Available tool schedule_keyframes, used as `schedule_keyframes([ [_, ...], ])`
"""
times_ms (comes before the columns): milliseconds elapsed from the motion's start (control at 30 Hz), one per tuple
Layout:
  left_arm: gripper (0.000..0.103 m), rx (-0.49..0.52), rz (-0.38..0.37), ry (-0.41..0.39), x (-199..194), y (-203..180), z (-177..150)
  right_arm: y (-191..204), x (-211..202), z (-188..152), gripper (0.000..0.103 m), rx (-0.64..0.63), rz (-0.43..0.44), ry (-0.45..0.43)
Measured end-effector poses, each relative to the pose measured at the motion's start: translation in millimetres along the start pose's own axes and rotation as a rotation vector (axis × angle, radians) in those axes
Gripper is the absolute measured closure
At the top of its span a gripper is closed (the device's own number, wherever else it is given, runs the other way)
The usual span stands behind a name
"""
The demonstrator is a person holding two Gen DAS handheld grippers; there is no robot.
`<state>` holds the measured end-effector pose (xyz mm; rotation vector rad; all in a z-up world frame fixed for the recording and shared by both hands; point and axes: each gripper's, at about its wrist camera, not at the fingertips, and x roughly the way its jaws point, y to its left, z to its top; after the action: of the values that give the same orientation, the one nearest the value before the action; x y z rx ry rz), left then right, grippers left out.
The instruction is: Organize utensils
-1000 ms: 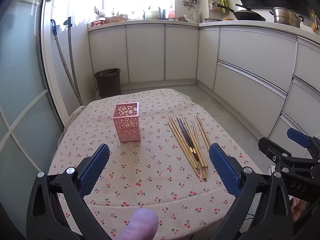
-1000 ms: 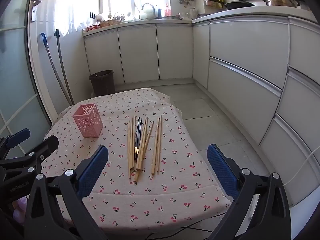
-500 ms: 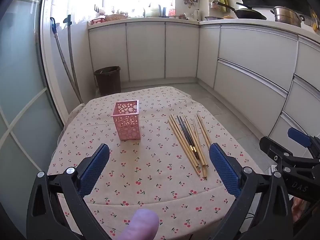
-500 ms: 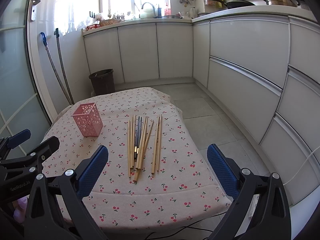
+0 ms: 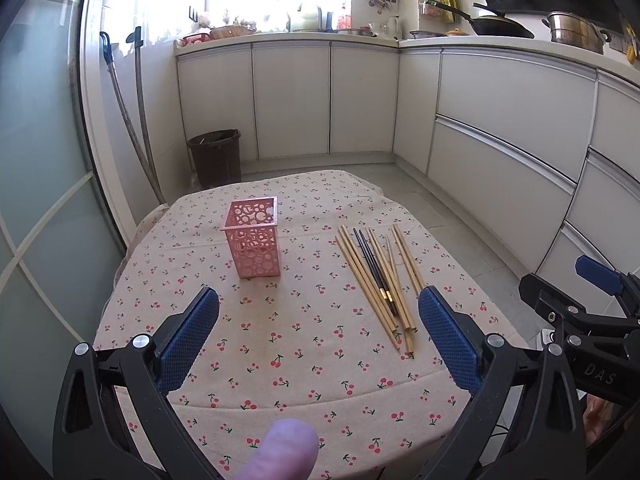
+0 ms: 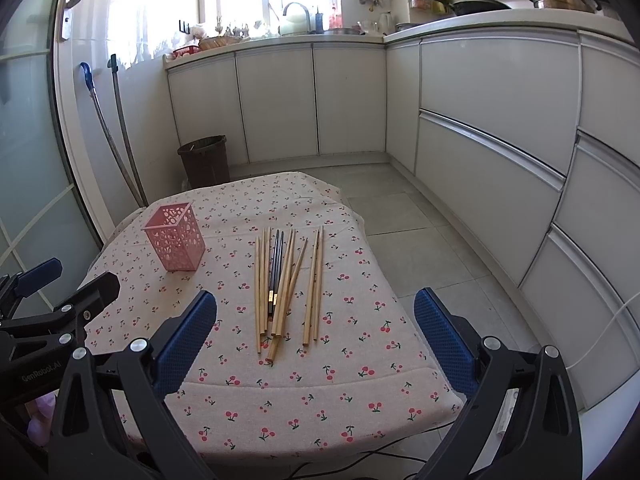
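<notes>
Chopsticks (image 5: 380,278) lie flat in a loose bundle on the right half of a small table (image 5: 280,360) covered in a cherry-print cloth. Most are pale wood; one dark pair lies among them. Their long axis runs from the near table edge away toward the far edge, roughly in line with the right wrist camera's view. In the left wrist view they slant, near ends to the right, far ends to the left. The near ends are uneven, and one pale stick lies crooked across its neighbours.

A pink holder (image 5: 253,236), square, perforated with round holes and open at the top, stands upright to the left of the chopsticks, well apart from them. It appears empty.

Compared with half a second and a second ago, the sticks and holder lie as they did. Only the left camera's view has shifted slightly, with the table a little lower in frame. So no sorting has begun; every stick is yet to go into the holder.

The left gripper (image 5: 318,334) hovers over the near part of the table, jaws spread wide, holding nothing. A fingertip (image 5: 280,452) shows at the bottom of its view. The right gripper (image 6: 316,336) hovers over the near table edge just short of the stick ends, jaws likewise spread and empty.

Behind stand white kitchen cabinets (image 5: 292,100) and a dark bin (image 5: 216,156).
</notes>
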<state>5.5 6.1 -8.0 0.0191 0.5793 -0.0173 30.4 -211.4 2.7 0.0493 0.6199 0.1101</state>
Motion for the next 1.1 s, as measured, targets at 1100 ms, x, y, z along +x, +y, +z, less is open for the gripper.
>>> schedule_keyframes([
  [1100, 0.007, 0.003, 0.001, 0.023, 3.2, -3.0, -2.1, 1.1, 0.3, -0.5, 0.007, -0.006, -0.012, 0.01],
])
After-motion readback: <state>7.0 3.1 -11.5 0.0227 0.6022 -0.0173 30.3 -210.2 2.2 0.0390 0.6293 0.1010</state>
